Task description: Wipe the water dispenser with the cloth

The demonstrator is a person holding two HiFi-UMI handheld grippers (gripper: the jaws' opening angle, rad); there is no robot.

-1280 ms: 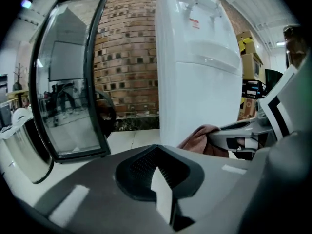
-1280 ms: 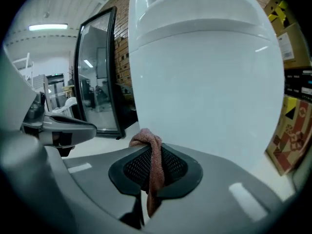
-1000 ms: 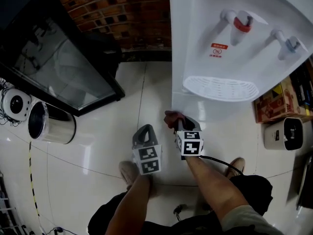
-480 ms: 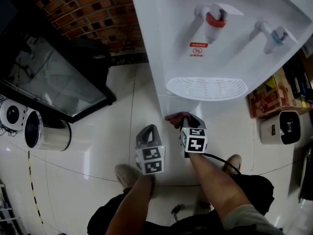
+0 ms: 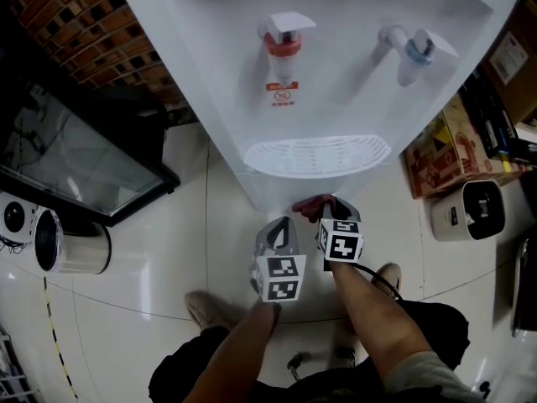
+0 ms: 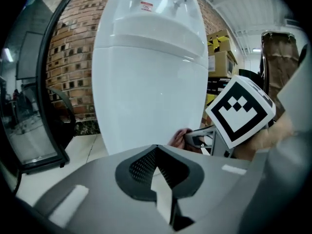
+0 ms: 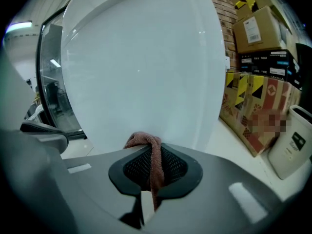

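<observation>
The white water dispenser stands in front of me, with a red tap, a blue tap and a white drip grille. My right gripper is shut on a reddish-brown cloth, which presses against the lower front panel just under the grille. In the right gripper view the cloth hangs bunched between the jaws, right against the dispenser's panel. My left gripper hovers just left of the right one, shut and holding nothing, facing the panel.
Cardboard boxes and a small white appliance stand on the floor at the dispenser's right. A black glass-fronted cabinet and a metal bin are at the left, before a brick wall. The person's shoes are below the grippers.
The right gripper has carried the cloth from the front panel's left edge toward its middle. The left gripper has come in closer beside it. The head view has swung to centre the dispenser.
</observation>
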